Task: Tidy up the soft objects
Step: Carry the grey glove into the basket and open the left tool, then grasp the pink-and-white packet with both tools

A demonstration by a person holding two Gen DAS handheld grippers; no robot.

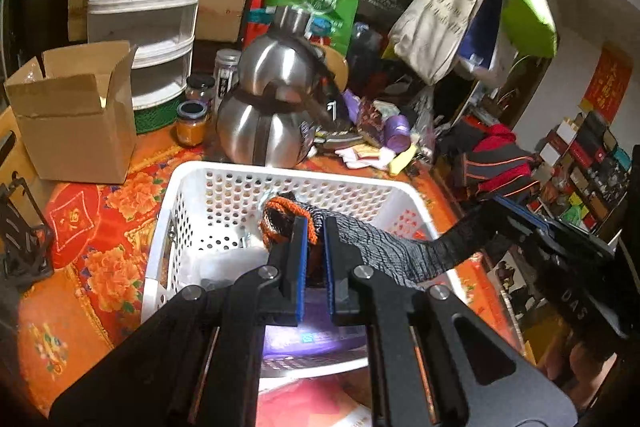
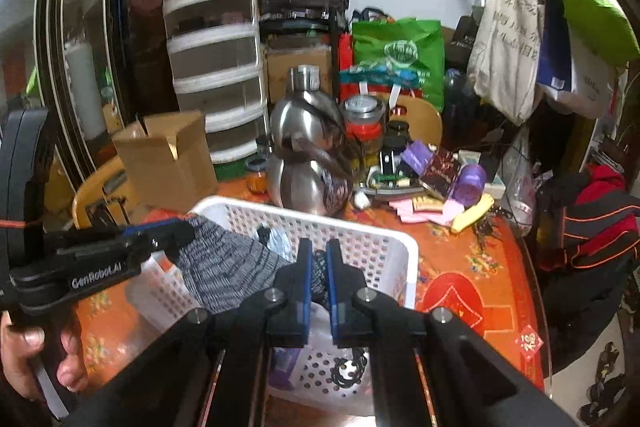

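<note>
A steel gourd-shaped flask is standing upright on the red and orange floral tablecloth, with an open cardboard box sitting to its left and small jars resting between the two. Behind the box a white tiered drawer unit is rising, and a green shopping bag is leaning against the wall further back. Canvas tote bags are hanging from a rack on the right, while pink notes and a purple roll are lying among the clutter beneath them.
</note>
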